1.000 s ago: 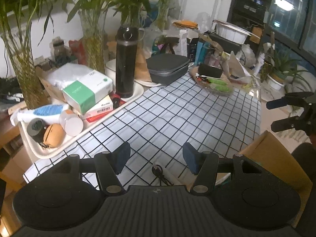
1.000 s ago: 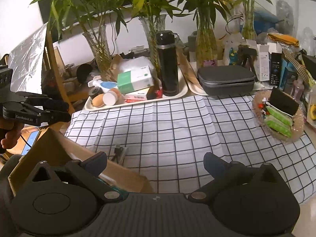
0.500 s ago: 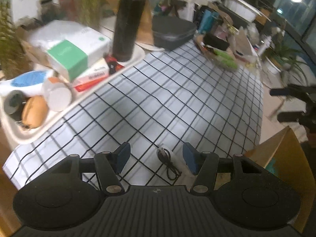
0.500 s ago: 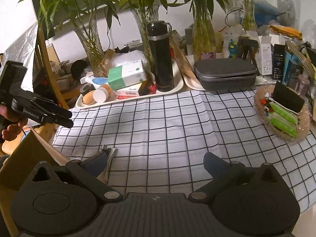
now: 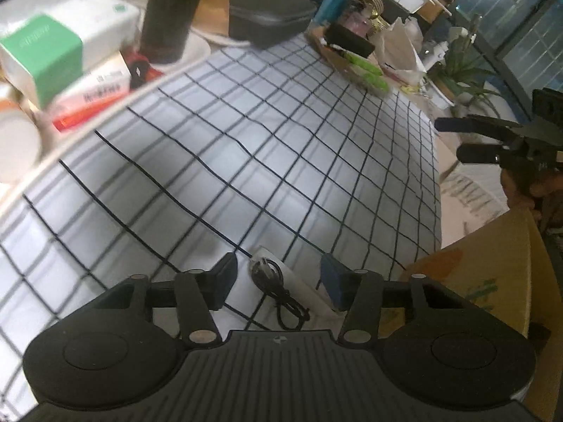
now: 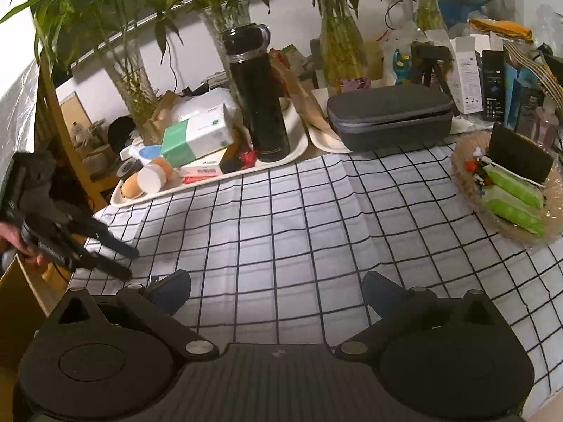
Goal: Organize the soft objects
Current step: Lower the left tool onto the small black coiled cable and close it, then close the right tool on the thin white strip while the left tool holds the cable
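Note:
A small clear packet with a coiled black cable (image 5: 278,286) lies on the checked tablecloth (image 5: 246,161) near the table's front edge. My left gripper (image 5: 278,277) is open, low over the cloth, with one finger on each side of the packet, not touching it. In the right wrist view the left gripper (image 6: 119,263) shows at the cloth's left corner. My right gripper (image 6: 276,290) is open and empty above the cloth's front middle; in the left wrist view it (image 5: 454,137) hovers off the table's right end.
A cardboard box (image 5: 492,270) stands beside the table by the packet. A white tray (image 6: 211,179) with boxes, jars and a black flask (image 6: 258,95) sits at the back. A grey zip case (image 6: 390,116) and a basket of green packs (image 6: 510,193) are at the right.
My left gripper has dropped and tilted down toward the cable packet, which now lies between its fingers. My right gripper has shifted slightly forward over the cloth.

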